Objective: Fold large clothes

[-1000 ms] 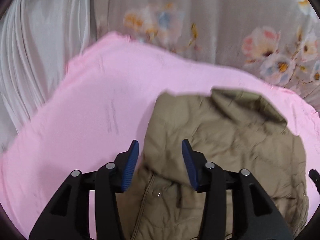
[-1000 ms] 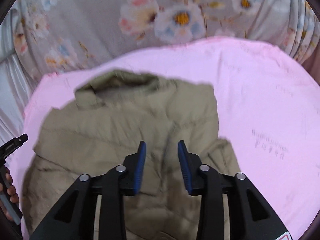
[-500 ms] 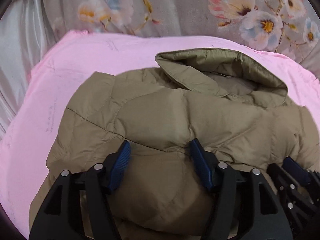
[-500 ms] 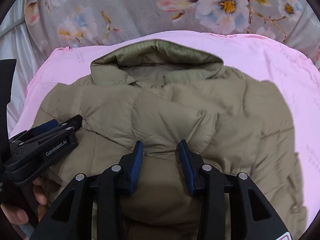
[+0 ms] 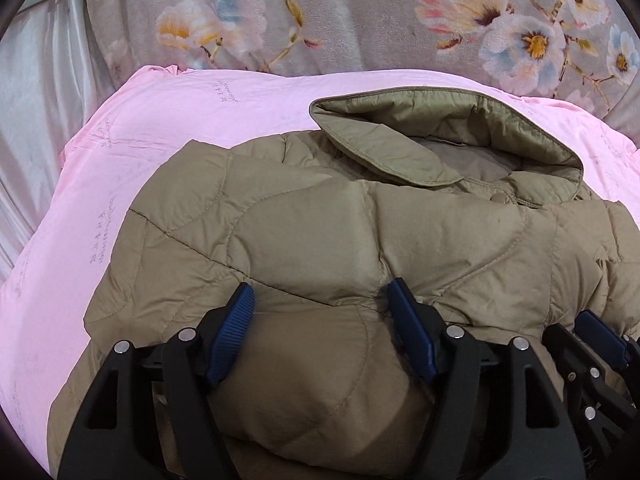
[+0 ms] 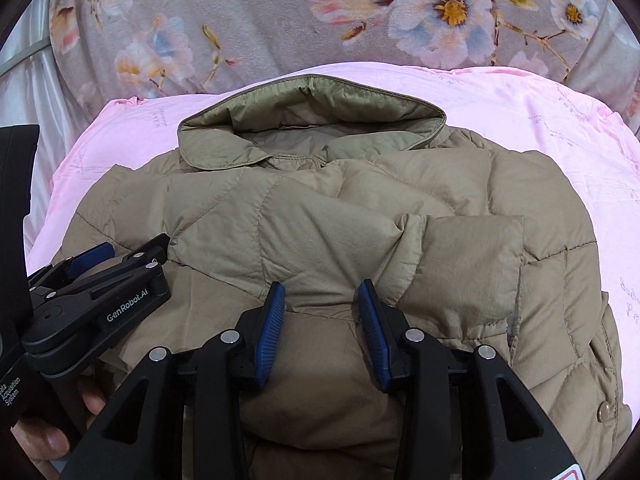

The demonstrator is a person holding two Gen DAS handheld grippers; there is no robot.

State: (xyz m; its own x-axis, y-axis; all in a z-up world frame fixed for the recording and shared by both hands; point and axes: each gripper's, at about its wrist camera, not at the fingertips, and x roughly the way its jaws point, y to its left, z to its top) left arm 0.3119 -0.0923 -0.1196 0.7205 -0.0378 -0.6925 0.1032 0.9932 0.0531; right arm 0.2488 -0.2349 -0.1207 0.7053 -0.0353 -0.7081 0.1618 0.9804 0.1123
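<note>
One quilted khaki jacket [image 5: 320,240] is lying across the centre of both views, spread on a pink sheet [image 5: 160,128] with its collar [image 5: 440,132] pointing toward the top of the frame. Behind the sheet, a grey floral blanket [image 5: 360,12] is filling the upper band, and pale satin fabric [image 5: 36,100] is showing at the upper left. The collar is standing open like a shallow pocket, showing only its own lining inside.

The left gripper [image 5: 320,336] is standing with its jaws wide apart over a puffed fold at lower centre; the right gripper [image 6: 320,332] is likewise apart, its blue pads flanking a bulge of fabric. Whether either pad is touching cloth is hard to tell. The jacket's lower hem is being cut off by the bottom edge, and the sleeves are being folded under or hidden. Two grippers are counted; a hand [image 6: 48,436] is partly showing at lower left of the right view.
</note>
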